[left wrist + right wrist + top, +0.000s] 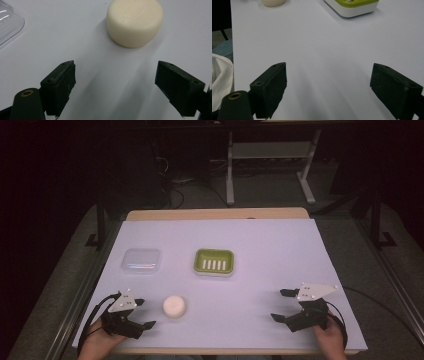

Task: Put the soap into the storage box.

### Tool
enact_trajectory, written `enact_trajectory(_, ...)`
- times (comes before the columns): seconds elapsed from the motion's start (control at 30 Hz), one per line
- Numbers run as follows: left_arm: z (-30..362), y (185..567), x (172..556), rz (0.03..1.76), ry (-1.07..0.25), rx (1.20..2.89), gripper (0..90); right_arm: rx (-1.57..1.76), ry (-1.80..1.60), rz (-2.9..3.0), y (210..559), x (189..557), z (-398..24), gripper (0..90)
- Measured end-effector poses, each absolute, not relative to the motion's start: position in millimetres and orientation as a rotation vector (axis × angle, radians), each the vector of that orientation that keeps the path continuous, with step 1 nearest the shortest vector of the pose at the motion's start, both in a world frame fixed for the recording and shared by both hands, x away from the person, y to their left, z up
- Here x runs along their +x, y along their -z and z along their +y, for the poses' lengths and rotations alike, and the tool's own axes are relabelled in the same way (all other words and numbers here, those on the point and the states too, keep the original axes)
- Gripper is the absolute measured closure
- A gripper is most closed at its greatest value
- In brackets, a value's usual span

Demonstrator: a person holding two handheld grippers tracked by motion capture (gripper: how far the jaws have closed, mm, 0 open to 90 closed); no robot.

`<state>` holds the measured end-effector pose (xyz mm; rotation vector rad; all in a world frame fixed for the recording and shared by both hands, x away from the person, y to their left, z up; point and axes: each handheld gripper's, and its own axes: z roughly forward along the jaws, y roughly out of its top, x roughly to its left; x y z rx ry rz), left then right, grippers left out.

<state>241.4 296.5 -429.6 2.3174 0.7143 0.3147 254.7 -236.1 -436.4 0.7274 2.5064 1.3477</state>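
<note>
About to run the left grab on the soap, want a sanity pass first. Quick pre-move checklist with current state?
1. Left gripper open: ok, fingers spread wide, nothing between them.
2. Soap ahead of the left gripper: ok, but up and right of centre in the left gripper view, so aim needs a small correction.
3. Soap free to lift: ok, it sits alone on the table, apart from the clear lid.
4. Green soap dish free: ok, nothing lies in it.
5. Right gripper out of the way: ok, open, far side from the soap.
6. Gap wide enough for the soap: cannot tell.
</note>
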Motion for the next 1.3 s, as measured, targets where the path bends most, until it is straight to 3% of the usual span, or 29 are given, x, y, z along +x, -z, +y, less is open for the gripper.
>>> enact_trajectory(1.3, 258, 409, 261, 0.588, -0.242, 2.409, 15.9, 0.733, -1.343, 2.507, 437, 254, -235, 13.1)
